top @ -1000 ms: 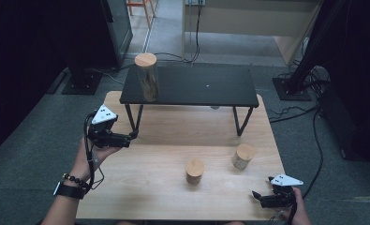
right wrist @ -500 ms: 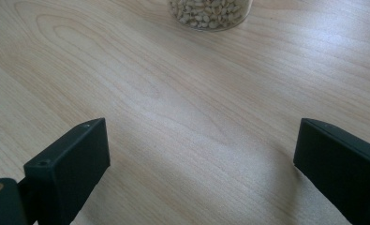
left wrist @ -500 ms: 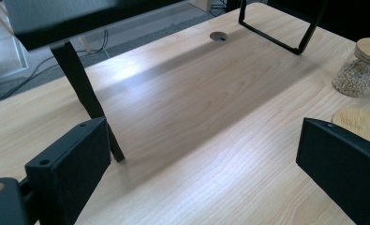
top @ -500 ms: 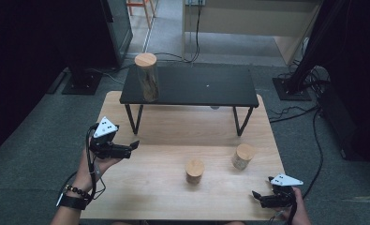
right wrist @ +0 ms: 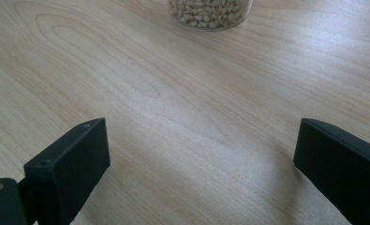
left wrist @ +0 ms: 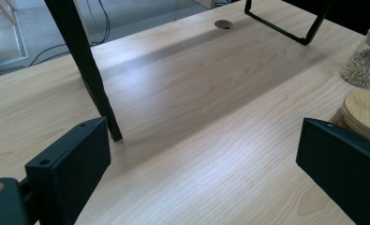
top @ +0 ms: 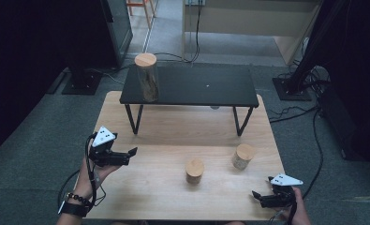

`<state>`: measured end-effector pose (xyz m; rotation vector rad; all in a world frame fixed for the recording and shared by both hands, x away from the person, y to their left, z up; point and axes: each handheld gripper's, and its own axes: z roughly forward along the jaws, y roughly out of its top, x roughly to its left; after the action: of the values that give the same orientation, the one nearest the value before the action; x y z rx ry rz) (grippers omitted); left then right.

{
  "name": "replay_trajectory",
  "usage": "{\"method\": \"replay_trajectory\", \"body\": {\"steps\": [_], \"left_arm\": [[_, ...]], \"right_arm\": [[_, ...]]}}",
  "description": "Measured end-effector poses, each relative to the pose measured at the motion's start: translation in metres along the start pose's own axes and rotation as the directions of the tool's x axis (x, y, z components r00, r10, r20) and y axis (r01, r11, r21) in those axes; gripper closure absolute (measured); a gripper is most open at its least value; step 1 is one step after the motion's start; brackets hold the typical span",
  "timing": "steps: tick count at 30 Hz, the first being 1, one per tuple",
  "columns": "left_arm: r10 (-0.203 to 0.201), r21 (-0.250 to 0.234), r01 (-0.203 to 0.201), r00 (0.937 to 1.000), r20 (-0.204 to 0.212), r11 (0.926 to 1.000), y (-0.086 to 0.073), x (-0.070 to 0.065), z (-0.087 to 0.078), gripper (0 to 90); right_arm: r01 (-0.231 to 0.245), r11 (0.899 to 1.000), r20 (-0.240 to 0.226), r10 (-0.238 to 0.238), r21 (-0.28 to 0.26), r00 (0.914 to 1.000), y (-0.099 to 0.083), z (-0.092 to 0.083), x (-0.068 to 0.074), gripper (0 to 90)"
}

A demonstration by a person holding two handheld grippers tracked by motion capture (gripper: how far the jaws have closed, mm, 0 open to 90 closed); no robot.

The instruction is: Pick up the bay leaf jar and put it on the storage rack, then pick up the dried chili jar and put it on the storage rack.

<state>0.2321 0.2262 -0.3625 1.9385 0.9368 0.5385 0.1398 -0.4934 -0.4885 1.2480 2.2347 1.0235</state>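
On the near table, the left gripper (top: pixel 132 152) hangs spread and empty, aimed toward the two small jars.
The step looks like a reach for the nearer jar (top: pixel 195 170) at mid-table, with the other jar (top: pixel 243 156) just right of it (a tall jar (top: pixel 146 77) already stands on the black shelf (top: pixel 206 86)); next, the jaws must straddle it. The right gripper (top: pixel 256 195) rests spread at the near right corner.

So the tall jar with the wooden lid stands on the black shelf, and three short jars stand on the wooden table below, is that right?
Not quite: the high view shows two short jars on the wooden table, not three. The tall jar does stand on the black shelf.
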Motion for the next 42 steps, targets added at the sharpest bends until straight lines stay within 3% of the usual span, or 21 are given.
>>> {"method": "replay_trajectory", "body": {"steps": [25,42], "left_arm": [[-0.025,0.019,0.025,0.9997,-0.006,0.9995,-0.025,0.002,0.007,3.3],[-0.083,0.022,0.082,0.9966,0.005,0.9963,-0.059,0.004,0.018,3.4]], "right_arm": [[-0.001,1.0,0.003,0.001,0.004,1.0,0.001,0.001,0.0,3.7],[-0.001,1.0,0.006,0.001,0.003,1.0,0.0,0.0,0.001,3.6]]}}
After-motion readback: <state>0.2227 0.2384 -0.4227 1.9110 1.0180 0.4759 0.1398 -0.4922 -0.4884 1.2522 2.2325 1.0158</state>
